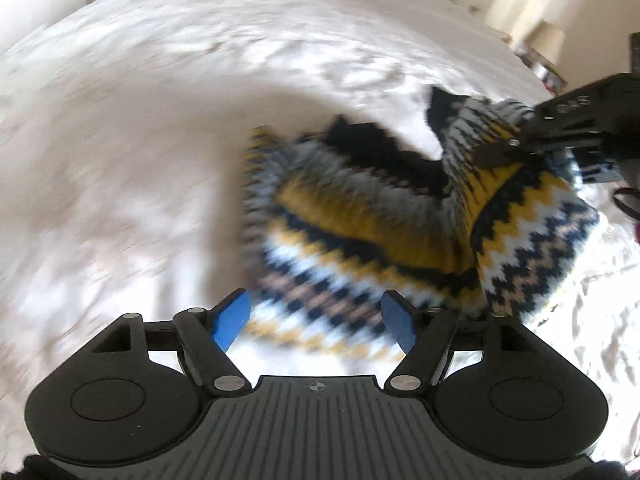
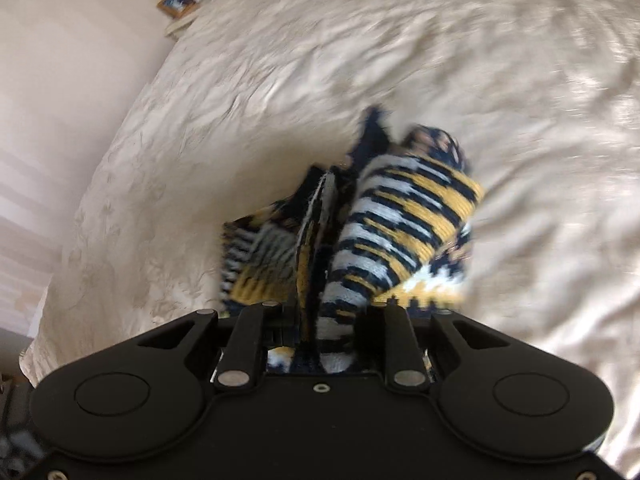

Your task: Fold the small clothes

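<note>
Two grippers work one knitted sweater (image 1: 400,216) over the bedspread (image 1: 140,120): the right gripper (image 2: 320,320) clamps its fabric, while the left gripper (image 1: 316,320) gapes, seemingly empty through blur, sweater at twelve o'clock.

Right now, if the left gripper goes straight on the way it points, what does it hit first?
Probably the knitted garment: its patterned edge hangs in front of the open left gripper, between the blue fingers. Depth is blurred; the bedspread lies behind.
</note>
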Motion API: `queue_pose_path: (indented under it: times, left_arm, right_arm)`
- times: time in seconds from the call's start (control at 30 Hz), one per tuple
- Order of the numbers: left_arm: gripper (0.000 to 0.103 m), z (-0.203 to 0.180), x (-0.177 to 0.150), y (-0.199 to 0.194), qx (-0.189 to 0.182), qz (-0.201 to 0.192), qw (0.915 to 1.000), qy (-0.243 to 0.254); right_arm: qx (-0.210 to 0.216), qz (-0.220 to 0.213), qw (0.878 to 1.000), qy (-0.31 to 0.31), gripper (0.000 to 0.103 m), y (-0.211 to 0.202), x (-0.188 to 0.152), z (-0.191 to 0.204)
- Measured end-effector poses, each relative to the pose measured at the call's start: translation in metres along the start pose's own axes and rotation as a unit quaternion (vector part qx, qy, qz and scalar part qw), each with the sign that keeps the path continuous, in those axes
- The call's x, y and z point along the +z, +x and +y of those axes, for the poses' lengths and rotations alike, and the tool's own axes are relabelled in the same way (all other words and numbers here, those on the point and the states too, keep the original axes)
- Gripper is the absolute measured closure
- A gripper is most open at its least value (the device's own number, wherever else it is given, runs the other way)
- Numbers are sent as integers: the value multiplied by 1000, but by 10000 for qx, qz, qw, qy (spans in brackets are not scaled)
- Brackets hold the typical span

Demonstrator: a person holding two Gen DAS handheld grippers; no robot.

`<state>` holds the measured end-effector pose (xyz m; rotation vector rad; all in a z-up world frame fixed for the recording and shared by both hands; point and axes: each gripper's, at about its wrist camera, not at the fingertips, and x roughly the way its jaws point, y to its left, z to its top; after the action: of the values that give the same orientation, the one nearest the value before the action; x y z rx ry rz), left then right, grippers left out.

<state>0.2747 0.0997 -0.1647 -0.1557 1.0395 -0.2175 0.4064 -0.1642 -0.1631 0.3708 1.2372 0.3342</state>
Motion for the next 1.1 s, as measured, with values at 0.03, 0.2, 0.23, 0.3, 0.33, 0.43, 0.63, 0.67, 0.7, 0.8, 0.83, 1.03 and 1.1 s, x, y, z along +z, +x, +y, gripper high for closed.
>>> queue_pose_path:
  times: [0.03, 0.2, 0.23, 0.3, 0.33, 0.43, 0.63, 0.67, 0.7, 0.8, 0.83, 1.03, 1.1]
  left_arm:
    - [32, 11, -3, -3, 19, 27, 10000, -70]
    - [32, 47, -19, -12, 102, 190, 9993, -317]
    - [32, 51, -19, -12, 114, 197, 9991, -356]
    - [32, 62, -24, -21, 137, 181, 9987, -460]
    - [32, 66, -25, -22, 144, 180, 9984, -512]
    - [32, 75, -28, -23, 129, 176, 9976, -652]
    - [32, 73, -24, -23, 12, 101, 9981, -613]
    - [32, 71, -22, -23, -4, 80, 9982, -590]
    - [32, 69, -21, -24, -27, 58, 9984, -569]
    - [32, 61, -14, -25, -99, -12, 9988, -480]
    - [32, 58, -12, -26, -142, -37, 9989, -443]
    - [31, 34, 5, -14, -609, -72, 9976, -306]
    - [31, 25, 12, -6, -832, -36, 9959, -354]
  right_arm:
    - [-3, 74, 10000, -3, 73, 12, 0, 7]
    - [-235, 402, 9989, -93, 74, 64, -9, 39]
    - [-309, 411, 9986, -102, 74, 69, -9, 44]
    - [-452, 402, 9981, -123, 74, 76, -10, 51]
    - [-522, 397, 9977, -154, 74, 78, -9, 56]
    - [-782, 412, 9956, -316, 71, 78, -8, 71]
    - [-208, 171, 9986, -453, 55, 83, -6, 95]
    - [-62, 115, 9989, -453, 55, 79, -6, 96]
    - [21, 61, 9990, -445, 55, 76, -6, 97]
    - [259, -142, 9989, -377, 55, 56, -7, 91]
    - [265, -210, 9988, -362, 55, 49, -8, 88]
    - [-90, -378, 9987, -334, 55, 18, -19, 55]
    - [-154, -324, 9991, -243, 55, 13, -24, 41]
